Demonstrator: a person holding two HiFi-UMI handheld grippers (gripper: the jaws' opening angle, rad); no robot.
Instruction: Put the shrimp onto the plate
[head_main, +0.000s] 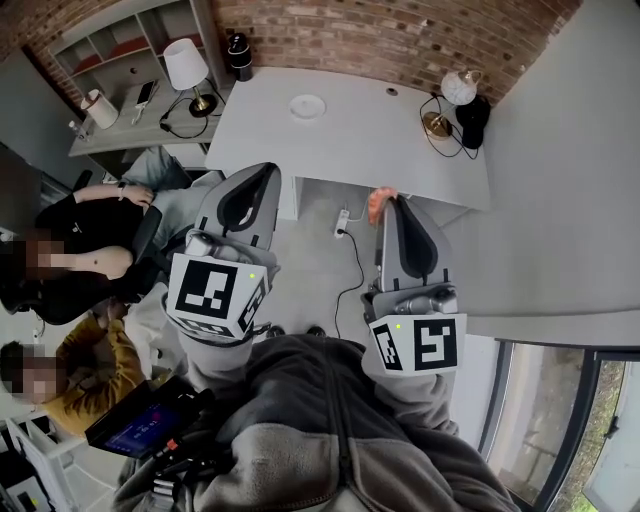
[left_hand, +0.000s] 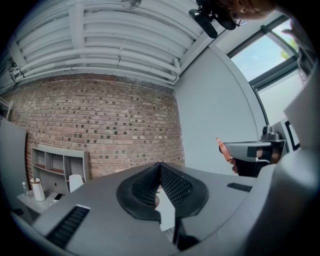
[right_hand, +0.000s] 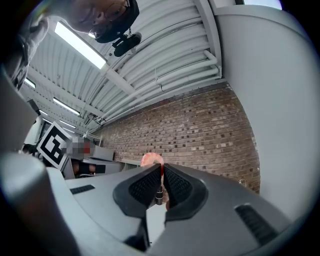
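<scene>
An orange-pink shrimp (head_main: 378, 203) sticks out of the tip of my right gripper (head_main: 390, 205), whose jaws are shut on it; in the right gripper view the shrimp (right_hand: 151, 160) curls above the closed tips. A small white plate (head_main: 307, 106) lies on the grey table (head_main: 350, 135) far ahead of both grippers. My left gripper (head_main: 262, 175) is held up level with the right one, jaws shut with nothing between them. The left gripper view shows the right gripper (left_hand: 226, 152) from the side with the shrimp (left_hand: 223, 150) at its tip.
Two lamps (head_main: 188, 72) (head_main: 452, 100) and a black jar (head_main: 239, 55) stand at the table's ends. A white shelf unit (head_main: 120, 60) is at the left. Two seated people (head_main: 90, 250) are to my left. Cables (head_main: 350, 260) trail on the floor.
</scene>
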